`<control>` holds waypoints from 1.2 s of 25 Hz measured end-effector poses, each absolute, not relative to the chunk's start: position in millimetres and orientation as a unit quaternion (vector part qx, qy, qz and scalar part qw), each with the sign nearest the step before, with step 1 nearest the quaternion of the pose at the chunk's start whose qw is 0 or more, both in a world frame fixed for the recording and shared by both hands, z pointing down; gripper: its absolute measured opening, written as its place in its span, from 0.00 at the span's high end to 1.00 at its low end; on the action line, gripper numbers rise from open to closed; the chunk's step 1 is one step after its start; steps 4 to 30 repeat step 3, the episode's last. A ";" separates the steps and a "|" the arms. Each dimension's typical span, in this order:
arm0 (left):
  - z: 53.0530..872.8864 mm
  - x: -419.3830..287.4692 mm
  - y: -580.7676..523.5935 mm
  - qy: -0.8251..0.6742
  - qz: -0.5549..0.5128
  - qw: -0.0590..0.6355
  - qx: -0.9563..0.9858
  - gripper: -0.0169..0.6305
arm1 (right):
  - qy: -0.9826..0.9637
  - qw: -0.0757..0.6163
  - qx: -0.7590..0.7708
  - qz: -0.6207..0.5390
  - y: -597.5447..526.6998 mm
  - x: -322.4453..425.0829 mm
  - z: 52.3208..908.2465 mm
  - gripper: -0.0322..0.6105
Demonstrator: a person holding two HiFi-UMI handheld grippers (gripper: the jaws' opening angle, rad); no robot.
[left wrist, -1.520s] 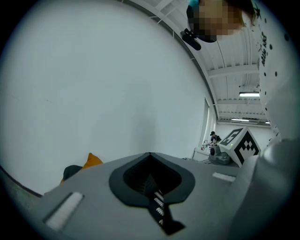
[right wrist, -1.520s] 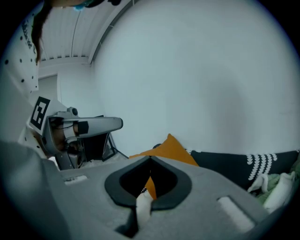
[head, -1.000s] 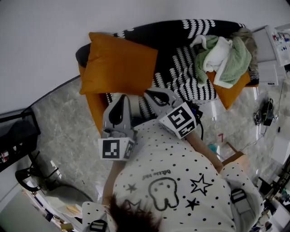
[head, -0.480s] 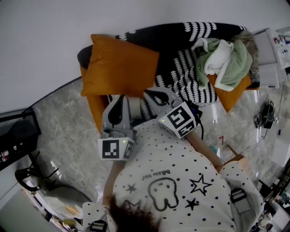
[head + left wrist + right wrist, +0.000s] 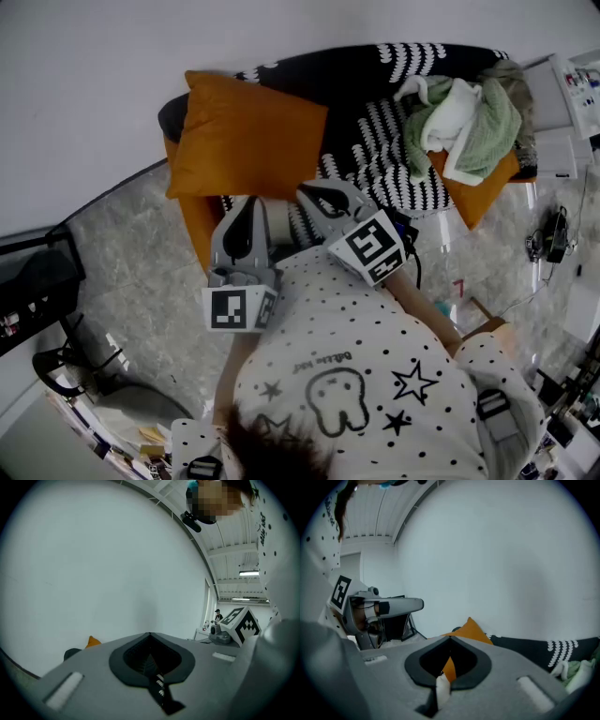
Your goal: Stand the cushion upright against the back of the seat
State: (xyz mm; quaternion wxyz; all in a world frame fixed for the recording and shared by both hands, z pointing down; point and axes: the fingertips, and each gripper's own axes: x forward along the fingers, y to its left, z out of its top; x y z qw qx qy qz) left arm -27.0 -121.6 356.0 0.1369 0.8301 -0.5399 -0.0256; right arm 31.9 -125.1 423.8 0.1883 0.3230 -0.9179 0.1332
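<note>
Orange fabric catches my eye first: the plump square orange cushion stands on edge at the left end of the orange sofa, leaning against the sofa's backrest, with one corner poking up above it. A black throw with white scalloped stripes covers the sofa's back and seat, and the cushion's lower edge rests on it. At the sofa's right end lies a rumpled heap of pale green and white cloth.

Both tools are in front of the sofa, clear of the cushion and close to my polka-dot white shirt. The left gripper points towards the sofa's left front corner. Its jaws are pressed together along a dark seam, with nothing between them. The right gripper hangs just beside it, over the sofa's front edge. Its jaws meet at the tips and pinch nothing, and a thin slit behind them lets a sliver of orange show through.

Grey marbled floor spreads out in front of the sofa, and a plain white wall rises behind it.
</note>
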 end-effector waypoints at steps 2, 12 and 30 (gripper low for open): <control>356.1 -26.6 -121.1 -0.540 -0.026 0.137 0.830 0.97 | -0.918 0.188 0.323 0.134 -124.8 32.6 424.1 0.95; 356.1 -26.5 -121.0 -0.540 -0.027 0.137 0.830 0.97 | -0.918 0.188 0.323 0.134 -124.6 32.8 424.1 0.95; 356.1 -26.5 -121.0 -0.540 -0.027 0.137 0.830 0.97 | -0.918 0.188 0.323 0.134 -124.6 32.8 424.1 0.95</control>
